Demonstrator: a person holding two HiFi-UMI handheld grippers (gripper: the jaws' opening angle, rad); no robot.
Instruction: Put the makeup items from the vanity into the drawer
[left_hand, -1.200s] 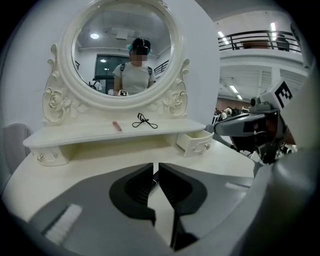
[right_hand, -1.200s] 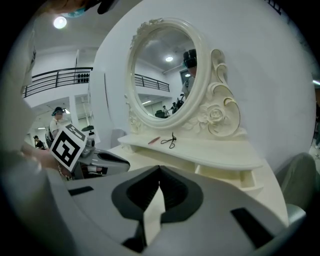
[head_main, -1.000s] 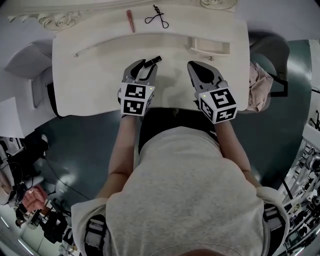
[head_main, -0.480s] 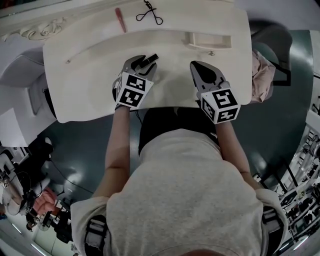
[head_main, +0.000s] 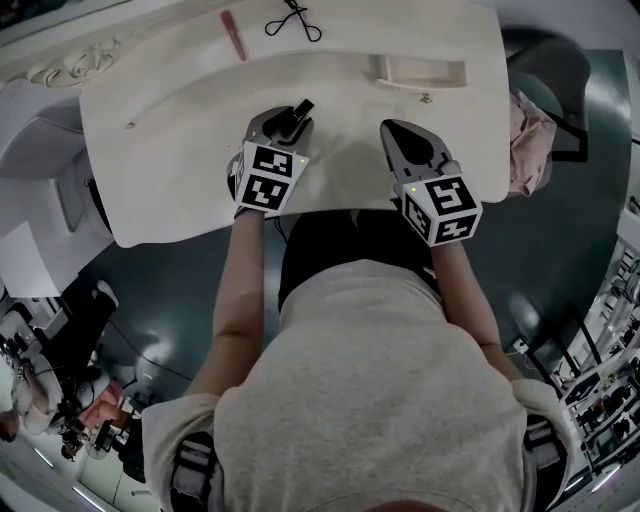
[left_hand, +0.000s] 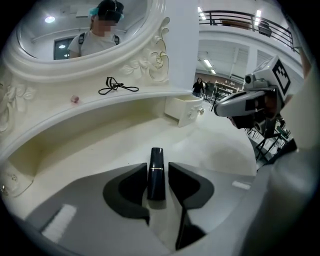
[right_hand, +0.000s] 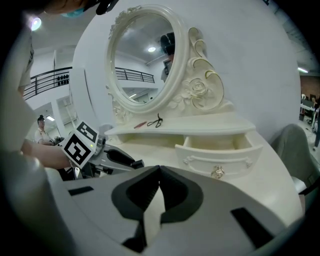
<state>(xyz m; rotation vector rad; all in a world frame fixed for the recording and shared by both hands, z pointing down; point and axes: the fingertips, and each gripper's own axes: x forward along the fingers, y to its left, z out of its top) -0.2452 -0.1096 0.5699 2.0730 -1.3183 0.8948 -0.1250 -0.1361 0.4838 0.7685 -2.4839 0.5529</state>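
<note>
A dark lipstick tube (left_hand: 156, 172) stands out from between the jaws of my left gripper (left_hand: 159, 176), which are closing on it just above the white vanity top (head_main: 180, 150). In the head view its tip (head_main: 300, 108) pokes past that gripper (head_main: 285, 120). My right gripper (head_main: 392, 130) hovers beside it, shut and empty, its jaws meeting in the right gripper view (right_hand: 159, 170). The small drawer (head_main: 420, 75) stands pulled open ahead of it (right_hand: 220, 145). On the back shelf lie a red stick (head_main: 233, 35) and a black eyelash curler (head_main: 290, 20).
An ornate oval mirror (right_hand: 145, 55) rises behind the shelf. A pink cloth (head_main: 525, 145) hangs at the vanity's right end. A white cabinet (head_main: 40, 150) stands to the left. The person's body is close against the front edge.
The left gripper has shifted slightly left and forward with the lipstick, and the tube now points more along the jaws. The right gripper has stayed put.
</note>
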